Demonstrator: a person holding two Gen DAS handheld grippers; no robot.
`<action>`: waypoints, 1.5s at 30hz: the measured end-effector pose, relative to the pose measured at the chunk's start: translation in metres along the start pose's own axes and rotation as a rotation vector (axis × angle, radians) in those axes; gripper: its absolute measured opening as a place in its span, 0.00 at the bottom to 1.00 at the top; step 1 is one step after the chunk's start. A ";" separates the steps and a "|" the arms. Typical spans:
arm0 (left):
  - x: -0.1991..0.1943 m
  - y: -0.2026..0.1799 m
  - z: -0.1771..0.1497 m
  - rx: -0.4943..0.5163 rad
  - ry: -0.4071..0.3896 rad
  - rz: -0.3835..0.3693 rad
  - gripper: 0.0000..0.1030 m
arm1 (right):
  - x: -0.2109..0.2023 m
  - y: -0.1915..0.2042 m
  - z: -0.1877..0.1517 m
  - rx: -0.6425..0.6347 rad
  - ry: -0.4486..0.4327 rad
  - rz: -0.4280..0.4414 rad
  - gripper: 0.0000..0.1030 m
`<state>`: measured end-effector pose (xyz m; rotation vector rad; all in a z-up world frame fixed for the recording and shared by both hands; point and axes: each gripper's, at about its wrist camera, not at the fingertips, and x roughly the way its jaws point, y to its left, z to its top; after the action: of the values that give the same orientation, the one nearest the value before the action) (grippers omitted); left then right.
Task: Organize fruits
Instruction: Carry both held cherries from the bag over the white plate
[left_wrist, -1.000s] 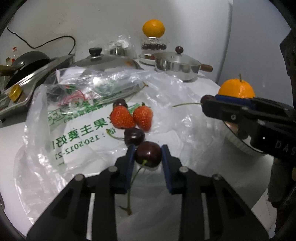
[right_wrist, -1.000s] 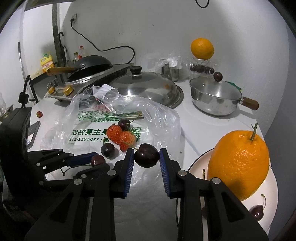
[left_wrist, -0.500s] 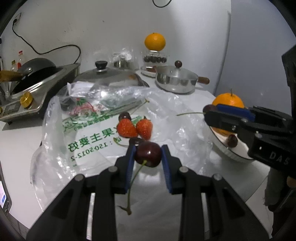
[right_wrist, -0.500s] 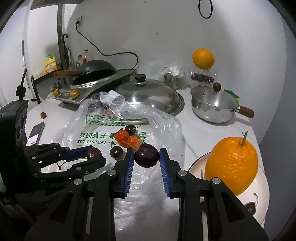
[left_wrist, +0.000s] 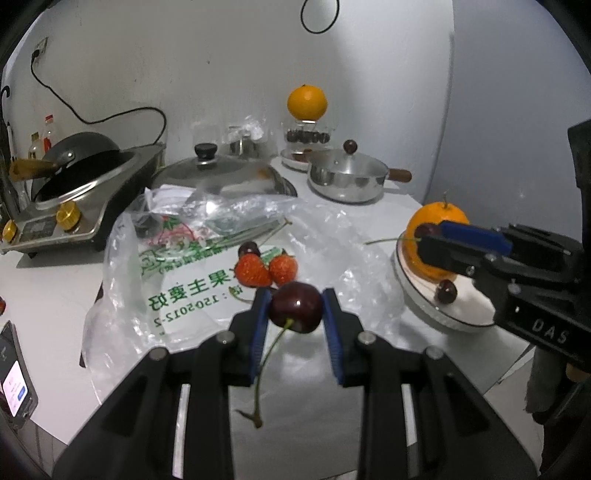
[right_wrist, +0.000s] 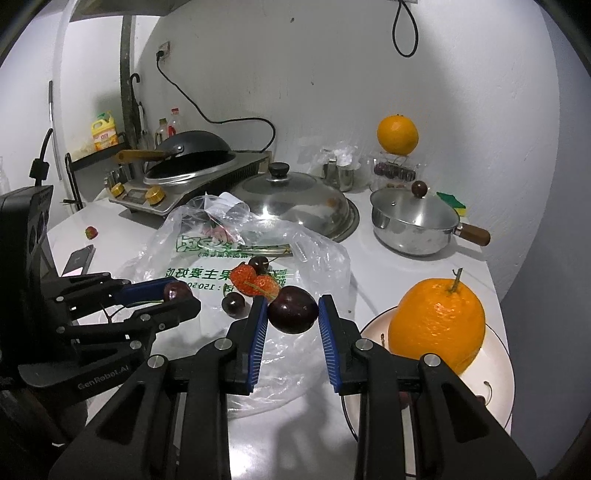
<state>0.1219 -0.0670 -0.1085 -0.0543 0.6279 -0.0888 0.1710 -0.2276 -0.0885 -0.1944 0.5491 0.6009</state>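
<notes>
Presently, left gripper (left_wrist: 295, 312) pinches a stemmed cherry (left_wrist: 295, 307); right gripper (right_wrist: 293, 314) pinches another cherry (right_wrist: 293, 309). Strawberries (left_wrist: 266, 271) lie just beyond left gripper; plate (right_wrist: 495, 354) w/ orange (right_wrist: 437, 319) beside right gripper.

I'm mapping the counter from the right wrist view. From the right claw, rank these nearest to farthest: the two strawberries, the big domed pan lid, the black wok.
1. Strawberries: just beyond the right claw, on the plastic bag.
2. Pan lid: farther back, mid-counter.
3. Wok: farthest, back left on the cooker.
</notes>
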 end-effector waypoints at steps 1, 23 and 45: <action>-0.001 -0.001 0.000 0.000 -0.002 0.000 0.29 | -0.002 0.001 0.000 0.000 -0.004 -0.001 0.29; -0.038 -0.019 0.006 0.014 -0.074 -0.009 0.29 | -0.036 0.003 -0.001 -0.016 -0.049 -0.029 0.29; -0.013 -0.086 0.015 0.081 -0.053 -0.092 0.29 | -0.066 -0.063 -0.023 0.057 -0.063 -0.115 0.29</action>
<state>0.1146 -0.1514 -0.0826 -0.0075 0.5683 -0.2013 0.1520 -0.3184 -0.0710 -0.1514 0.4905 0.4777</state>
